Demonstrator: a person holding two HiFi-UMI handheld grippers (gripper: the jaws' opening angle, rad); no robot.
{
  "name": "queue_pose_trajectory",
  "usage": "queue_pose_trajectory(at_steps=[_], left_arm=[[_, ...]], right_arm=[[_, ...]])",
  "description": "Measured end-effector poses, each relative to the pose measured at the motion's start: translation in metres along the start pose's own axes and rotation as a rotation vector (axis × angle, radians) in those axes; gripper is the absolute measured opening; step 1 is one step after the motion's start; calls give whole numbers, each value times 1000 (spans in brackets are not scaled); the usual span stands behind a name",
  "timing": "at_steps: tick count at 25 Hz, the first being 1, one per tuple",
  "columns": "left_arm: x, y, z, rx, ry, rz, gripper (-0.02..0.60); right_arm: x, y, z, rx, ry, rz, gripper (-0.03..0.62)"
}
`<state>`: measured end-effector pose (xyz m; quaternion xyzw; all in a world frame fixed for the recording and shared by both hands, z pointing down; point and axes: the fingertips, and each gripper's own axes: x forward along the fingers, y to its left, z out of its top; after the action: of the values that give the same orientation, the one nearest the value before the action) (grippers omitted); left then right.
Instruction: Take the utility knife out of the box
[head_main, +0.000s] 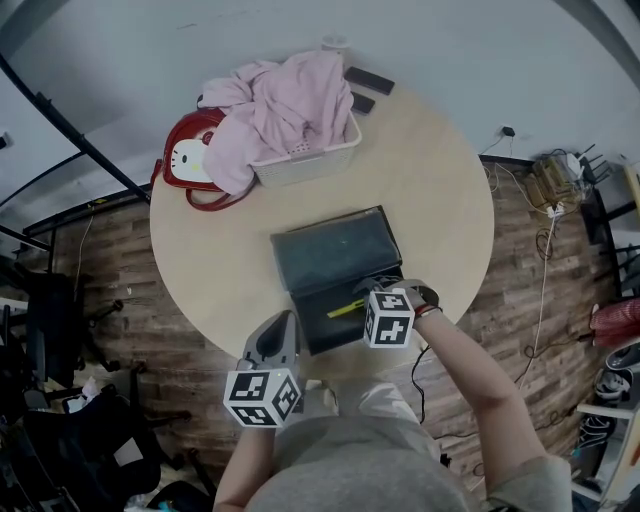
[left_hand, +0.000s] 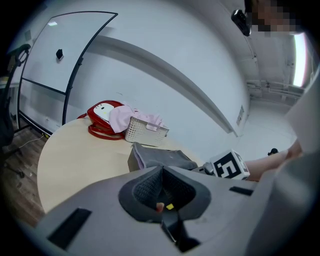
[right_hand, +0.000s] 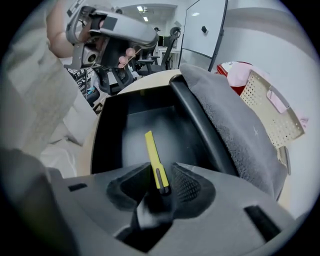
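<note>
Your right gripper (right_hand: 161, 176) fills the bottom of its own view. Its jaws are apart, and the dark end of the yellow knife (right_hand: 153, 155) sits between them, nearer the right-hand pad, not pinched. The knife lies flat on the floor of the open black box (right_hand: 107, 132), pointing up-frame. Risks as I read them: close off-centre and one pad shoves the knife first, so it pivots or skids away. It's thin and flat, so the pads may catch only its top edge and drop it on the lift. Held by the very end, it could sag and snag the grey lid (right_hand: 235, 130) at right. Nothing steadies the box: your left gripper (head_main: 277, 340), jaws together and empty, sits lower left in the head view, apparently not touching it. A drag could shift the box at the table (head_main: 220, 240) edge.
</note>
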<state>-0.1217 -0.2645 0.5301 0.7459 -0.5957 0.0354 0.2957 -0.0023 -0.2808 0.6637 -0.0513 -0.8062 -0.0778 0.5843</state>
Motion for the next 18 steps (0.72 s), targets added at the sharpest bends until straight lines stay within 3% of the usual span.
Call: queue_pose_trajectory(at_steps=[3,5,9,18], left_arm=[[1,0,0,1,1,-3,5],[0,-1,0,3,0,-6,4],[-5,-3,0,9,-7,-10,5],[-22,-7,4,27,-27,-22,5]], right_arm=[[0,-2,0,-11,4,-19,109],[-1,-4,0,-28,11,-42,57],[0,-4,1,-32,13,-78,55],[-20,0,11,93,-60,-164,54]])
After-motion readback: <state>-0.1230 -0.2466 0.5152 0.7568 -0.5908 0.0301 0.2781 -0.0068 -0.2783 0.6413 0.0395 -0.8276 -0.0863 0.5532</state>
